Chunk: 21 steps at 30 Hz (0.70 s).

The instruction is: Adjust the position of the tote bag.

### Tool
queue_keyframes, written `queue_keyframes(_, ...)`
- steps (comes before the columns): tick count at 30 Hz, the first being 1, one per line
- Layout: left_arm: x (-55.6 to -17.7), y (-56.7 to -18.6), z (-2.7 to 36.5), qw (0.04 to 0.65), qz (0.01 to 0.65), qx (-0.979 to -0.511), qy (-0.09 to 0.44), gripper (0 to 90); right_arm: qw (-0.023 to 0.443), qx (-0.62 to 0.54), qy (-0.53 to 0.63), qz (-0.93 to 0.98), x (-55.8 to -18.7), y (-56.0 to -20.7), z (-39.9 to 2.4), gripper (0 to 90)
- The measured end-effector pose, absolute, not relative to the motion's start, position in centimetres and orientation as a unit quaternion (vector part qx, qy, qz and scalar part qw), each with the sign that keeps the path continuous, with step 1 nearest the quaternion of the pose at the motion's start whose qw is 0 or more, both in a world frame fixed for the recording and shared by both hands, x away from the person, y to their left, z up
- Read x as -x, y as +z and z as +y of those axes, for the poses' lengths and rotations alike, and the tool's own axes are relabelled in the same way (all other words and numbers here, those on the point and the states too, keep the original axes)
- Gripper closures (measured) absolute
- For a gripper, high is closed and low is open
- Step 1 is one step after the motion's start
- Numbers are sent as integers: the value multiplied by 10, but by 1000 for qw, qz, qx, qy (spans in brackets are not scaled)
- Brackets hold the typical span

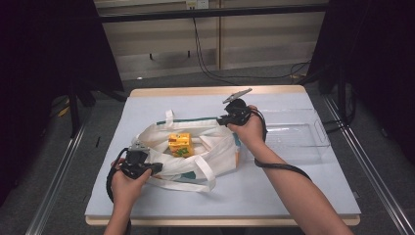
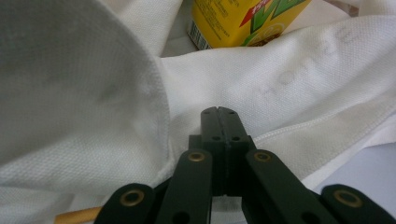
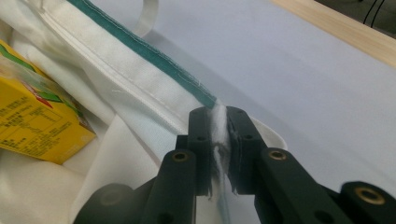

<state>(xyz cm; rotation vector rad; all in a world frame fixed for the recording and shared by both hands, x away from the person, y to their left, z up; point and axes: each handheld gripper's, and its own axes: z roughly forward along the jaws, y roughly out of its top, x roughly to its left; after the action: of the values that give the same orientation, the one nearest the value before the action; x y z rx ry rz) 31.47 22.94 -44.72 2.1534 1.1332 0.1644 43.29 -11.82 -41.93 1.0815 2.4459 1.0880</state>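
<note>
A white cloth tote bag [image 1: 215, 147] with a green-trimmed rim lies open in the middle of the table. A yellow drink carton [image 1: 179, 145] stands inside it. My right gripper [image 1: 221, 120] is at the bag's far right rim. In the right gripper view, my right gripper [image 3: 218, 116] is shut on the bag [image 3: 116, 93] rim, with white cloth pinched between the pads and the carton [image 3: 32, 126] at the left. My left gripper [image 1: 155, 168] is at the bag's near left side. My left gripper [image 2: 218, 112] has its jaws shut, tips against the bag [image 2: 289, 74] cloth, with no cloth showing between them. The carton [image 2: 243, 21] is just beyond.
A clear plastic tray [image 1: 298, 137] lies on the light table [image 1: 274, 196] to the right of the bag. The bag's handles [image 1: 205, 172] trail toward the near edge. Dark curtains and metal rails flank the table.
</note>
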Motion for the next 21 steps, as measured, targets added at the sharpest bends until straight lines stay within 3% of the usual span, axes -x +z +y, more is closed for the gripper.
queue_keyframes(21,-315,-450,231,344,433,-831,59,900,129,-383,349,846,-442,-430,-117,807)
